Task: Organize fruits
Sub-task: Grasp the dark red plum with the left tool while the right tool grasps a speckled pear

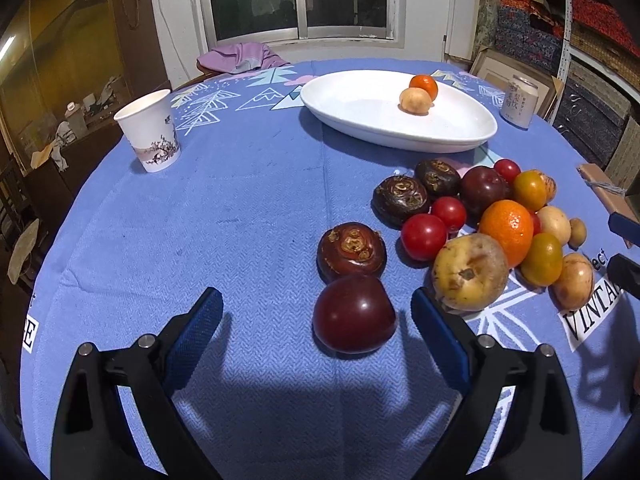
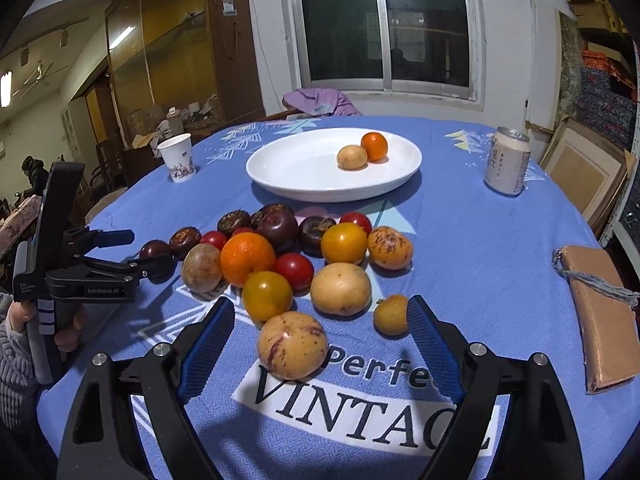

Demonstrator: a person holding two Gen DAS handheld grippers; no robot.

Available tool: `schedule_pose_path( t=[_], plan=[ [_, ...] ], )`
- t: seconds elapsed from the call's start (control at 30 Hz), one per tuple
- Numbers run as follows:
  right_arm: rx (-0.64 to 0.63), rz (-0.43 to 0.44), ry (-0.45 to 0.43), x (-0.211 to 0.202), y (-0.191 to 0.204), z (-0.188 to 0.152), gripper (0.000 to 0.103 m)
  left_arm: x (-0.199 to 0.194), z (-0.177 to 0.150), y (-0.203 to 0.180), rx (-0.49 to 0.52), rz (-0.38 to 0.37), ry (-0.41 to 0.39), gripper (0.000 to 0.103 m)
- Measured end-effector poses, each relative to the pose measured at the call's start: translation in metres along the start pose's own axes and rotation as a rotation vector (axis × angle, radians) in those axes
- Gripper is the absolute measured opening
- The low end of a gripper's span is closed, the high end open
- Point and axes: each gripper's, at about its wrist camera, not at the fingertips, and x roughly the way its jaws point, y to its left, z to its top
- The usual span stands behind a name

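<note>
A white plate (image 1: 360, 120) at the far side holds a tangerine (image 1: 425, 85) and a small yellow fruit (image 1: 416, 101); it also shows in the right wrist view (image 2: 288, 176). A pile of mixed fruits (image 1: 480, 216) lies on the blue cloth. My left gripper (image 1: 318, 304) is open, its fingers on either side of a dark red plum (image 1: 354, 314), not touching it. My right gripper (image 2: 320, 320) is open around a speckled yellow fruit (image 2: 292, 345). The left gripper shows in the right wrist view (image 2: 144, 252) at the pile's left edge.
A paper cup (image 1: 150, 130) stands at the left, a drink can (image 1: 520, 101) right of the plate. A brown pouch (image 2: 600, 312) lies near the right table edge. A water chestnut (image 1: 352, 250) sits just beyond the plum. A purple cloth (image 1: 244, 56) hangs behind the table.
</note>
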Motion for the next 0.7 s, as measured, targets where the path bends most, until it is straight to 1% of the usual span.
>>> schedule_pose_path(
  t=[0.1, 0.27, 0.33, 0.37, 0.4, 0.43, 0.5, 0.53, 0.57, 0.6, 0.63, 0.67, 0.7],
  plan=[
    [-0.003, 0.007, 0.021, 0.003, 0.001, -0.001, 0.089, -0.004, 0.000, -0.005, 0.016, -0.012, -0.019, 0.093],
    [-0.004, 0.013, 0.055, 0.010, 0.000, 0.000, 0.087, -0.008, 0.002, -0.008, 0.031, 0.014, -0.044, 0.093],
    [-0.012, 0.020, 0.061, 0.011, 0.002, 0.000, 0.084, -0.006, 0.002, -0.009, 0.034, 0.018, -0.038, 0.086],
    [-0.019, 0.023, 0.063, 0.011, 0.004, -0.001, 0.083, -0.005, 0.002, -0.009, 0.035, 0.018, -0.032, 0.079],
    [-0.024, 0.026, 0.064, 0.012, 0.005, 0.000, 0.081, -0.002, 0.002, -0.009, 0.035, 0.011, -0.017, 0.075],
    [-0.030, 0.030, 0.068, 0.012, 0.006, 0.000, 0.081, 0.000, 0.002, -0.009, 0.033, 0.006, -0.005, 0.073],
    [-0.038, 0.039, 0.091, 0.016, 0.007, 0.000, 0.079, 0.004, 0.001, -0.007, 0.030, -0.008, 0.014, 0.061],
    [-0.040, 0.042, 0.105, 0.019, 0.008, -0.001, 0.078, 0.007, 0.000, -0.007, 0.027, -0.023, 0.027, 0.059],
    [-0.043, 0.048, 0.122, 0.022, 0.009, -0.001, 0.074, 0.008, 0.000, -0.007, 0.027, -0.030, 0.034, 0.057],
    [-0.048, 0.058, 0.140, 0.026, 0.009, -0.001, 0.065, 0.009, 0.000, -0.007, 0.027, -0.034, 0.037, 0.055],
    [-0.054, 0.067, 0.156, 0.029, 0.011, -0.002, 0.058, 0.010, 0.000, -0.008, 0.029, -0.038, 0.039, 0.054],
    [-0.059, 0.075, 0.169, 0.032, 0.012, -0.002, 0.046, 0.010, 0.000, -0.009, 0.031, -0.044, 0.039, 0.050],
    [-0.059, 0.074, 0.186, 0.035, 0.012, -0.003, 0.045, 0.010, 0.000, -0.010, 0.033, -0.053, 0.039, 0.044]
  ],
)
